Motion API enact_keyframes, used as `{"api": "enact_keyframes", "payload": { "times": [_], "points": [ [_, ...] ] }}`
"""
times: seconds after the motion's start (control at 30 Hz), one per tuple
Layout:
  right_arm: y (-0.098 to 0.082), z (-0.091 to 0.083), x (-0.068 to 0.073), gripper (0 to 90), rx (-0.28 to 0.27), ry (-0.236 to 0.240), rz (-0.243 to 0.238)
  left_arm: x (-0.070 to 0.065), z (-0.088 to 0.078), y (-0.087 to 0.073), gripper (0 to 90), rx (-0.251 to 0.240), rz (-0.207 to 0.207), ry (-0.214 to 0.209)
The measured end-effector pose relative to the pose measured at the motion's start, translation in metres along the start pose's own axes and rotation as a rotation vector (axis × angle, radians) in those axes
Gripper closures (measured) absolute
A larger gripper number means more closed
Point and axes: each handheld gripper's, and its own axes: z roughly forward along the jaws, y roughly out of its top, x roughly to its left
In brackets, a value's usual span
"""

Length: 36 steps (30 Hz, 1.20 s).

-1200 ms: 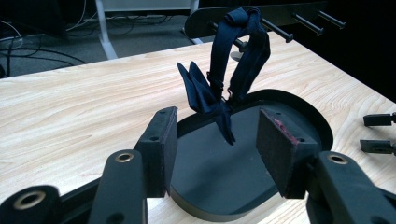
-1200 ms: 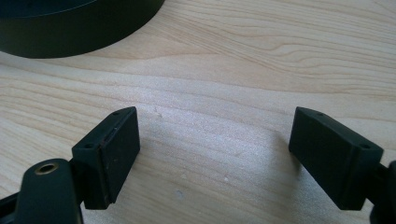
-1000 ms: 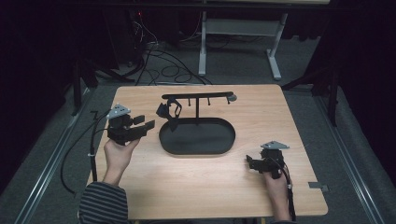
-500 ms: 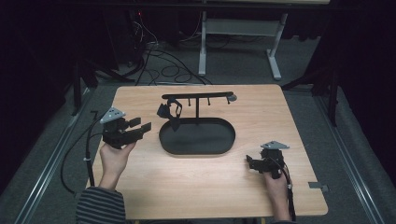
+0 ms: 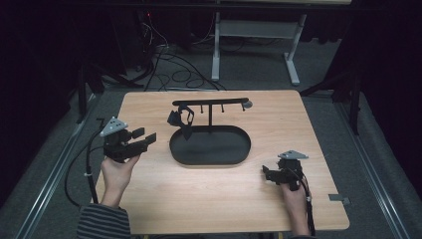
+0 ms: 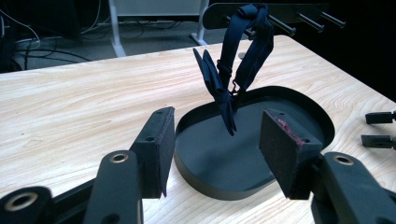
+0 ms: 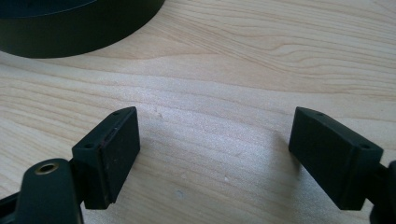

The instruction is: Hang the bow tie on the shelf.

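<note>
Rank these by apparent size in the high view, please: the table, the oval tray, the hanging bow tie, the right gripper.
1. table
2. oval tray
3. right gripper and bow tie: they look nearly alike, and the gripper is nearer the camera, so I do not rank them.

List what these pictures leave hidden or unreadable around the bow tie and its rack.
- Rack: its right end is cut off by the left gripper view's top edge.
- Bow tie: too small and dark against the tray in the high view to show how it hangs.
- Tray: mostly cut off by the right gripper view's top edge.
</note>
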Motion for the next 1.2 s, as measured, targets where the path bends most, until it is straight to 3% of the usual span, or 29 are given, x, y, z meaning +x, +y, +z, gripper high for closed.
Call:
{"api": "enact_keyframes", "payload": {
  "times": [0.2,0.37,0.8,1.2],
  "points": [
    [0.000,0.000,0.000,17.5,0.000,0.000,0.000,0.000,-0.006,-0.001,46.0,-0.015,0.000,0.004],
    [0.000,0.000,0.000,17.5,0.000,0.000,0.000,0.004,-0.011,-0.005,46.0,-0.037,-0.025,0.014],
    [0.000,0.000,0.000,17.5,0.000,0.000,0.000,0.008,-0.020,-0.016,45.8,-0.034,-0.036,0.026],
    [0.000,0.000,0.000,17.5,0.000,0.000,0.000,0.015,-0.027,-0.035,45.5,-0.024,-0.080,0.034]
  ]
}}
